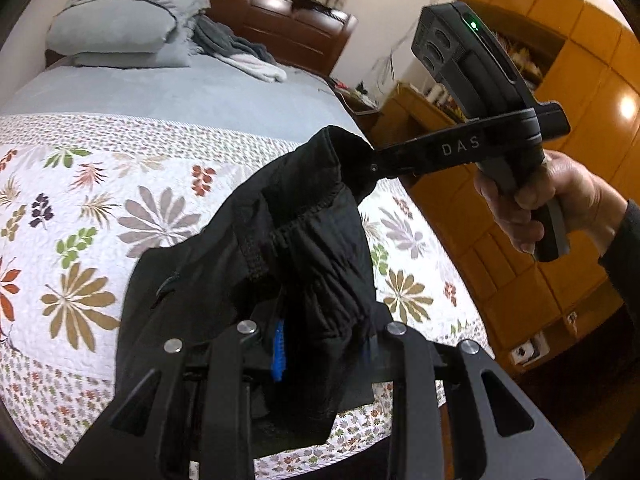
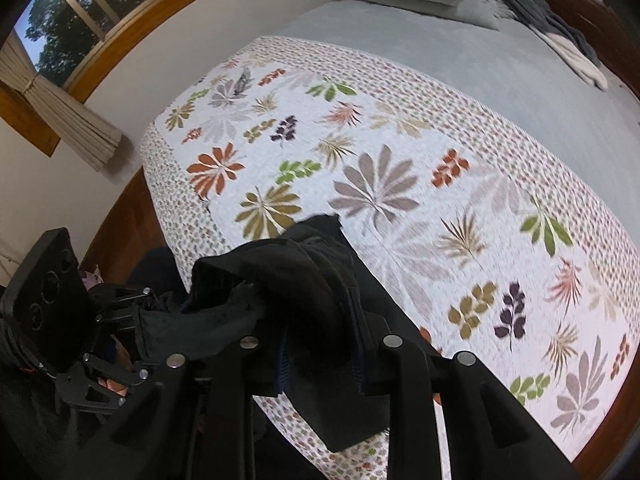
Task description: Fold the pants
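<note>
Black pants [image 1: 288, 248] hang bunched in the air over the near edge of the bed. My left gripper [image 1: 320, 344] is shut on one part of the waistband, with the cloth covering its fingertips. My right gripper [image 1: 366, 168] shows in the left wrist view at the upper right, shut on another corner of the waistband. In the right wrist view the pants [image 2: 296, 280] drape over my right gripper [image 2: 320, 340], and my left gripper [image 2: 132, 320] shows at the lower left, shut on the cloth.
The bed has a floral quilt [image 1: 100, 200] [image 2: 380, 184] and a grey sheet [image 1: 168, 92] behind it. Pillows [image 1: 120, 20] and folded clothes [image 1: 248, 56] lie near the wooden headboard. Wooden cabinets [image 1: 560, 80] stand right. A window [image 2: 80, 8] is on the left wall.
</note>
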A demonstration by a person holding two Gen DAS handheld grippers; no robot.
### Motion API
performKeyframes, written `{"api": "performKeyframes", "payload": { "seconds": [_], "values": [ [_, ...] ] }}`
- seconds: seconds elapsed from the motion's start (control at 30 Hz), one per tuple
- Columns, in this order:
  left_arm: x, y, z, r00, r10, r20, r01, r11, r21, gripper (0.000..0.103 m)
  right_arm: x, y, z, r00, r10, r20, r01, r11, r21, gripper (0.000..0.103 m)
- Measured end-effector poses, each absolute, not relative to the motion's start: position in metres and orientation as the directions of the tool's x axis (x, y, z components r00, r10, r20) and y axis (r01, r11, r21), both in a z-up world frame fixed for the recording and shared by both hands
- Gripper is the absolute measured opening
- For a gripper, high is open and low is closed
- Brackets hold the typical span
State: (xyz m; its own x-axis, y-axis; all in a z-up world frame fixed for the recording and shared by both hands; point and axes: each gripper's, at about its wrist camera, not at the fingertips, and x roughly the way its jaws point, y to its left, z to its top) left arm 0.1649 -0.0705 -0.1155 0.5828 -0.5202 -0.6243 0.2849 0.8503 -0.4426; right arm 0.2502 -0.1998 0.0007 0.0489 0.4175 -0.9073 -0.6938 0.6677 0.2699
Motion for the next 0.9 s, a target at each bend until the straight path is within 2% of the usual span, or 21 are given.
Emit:
{"api": "performKeyframes", "payload": {
  "seconds": [0.5,0.9],
  "values": [
    [0.178,-0.149,-0.196,0.464,-0.490,-0.738,0.346,0.867,-0.358,0.025,0.250,-0.278,-0.096,0.002,0.397,-0.918,-0.611,0.727,0.313,0.025],
    [0.173,-0.172,-0.233,0.403,-0.464,-0.789,0.386,0.868,-0.314,0.025,0.234,-0.341,-0.143,0.022,0.487,-0.873,-0.451,0.784,0.426,0.025]
  ]
}}
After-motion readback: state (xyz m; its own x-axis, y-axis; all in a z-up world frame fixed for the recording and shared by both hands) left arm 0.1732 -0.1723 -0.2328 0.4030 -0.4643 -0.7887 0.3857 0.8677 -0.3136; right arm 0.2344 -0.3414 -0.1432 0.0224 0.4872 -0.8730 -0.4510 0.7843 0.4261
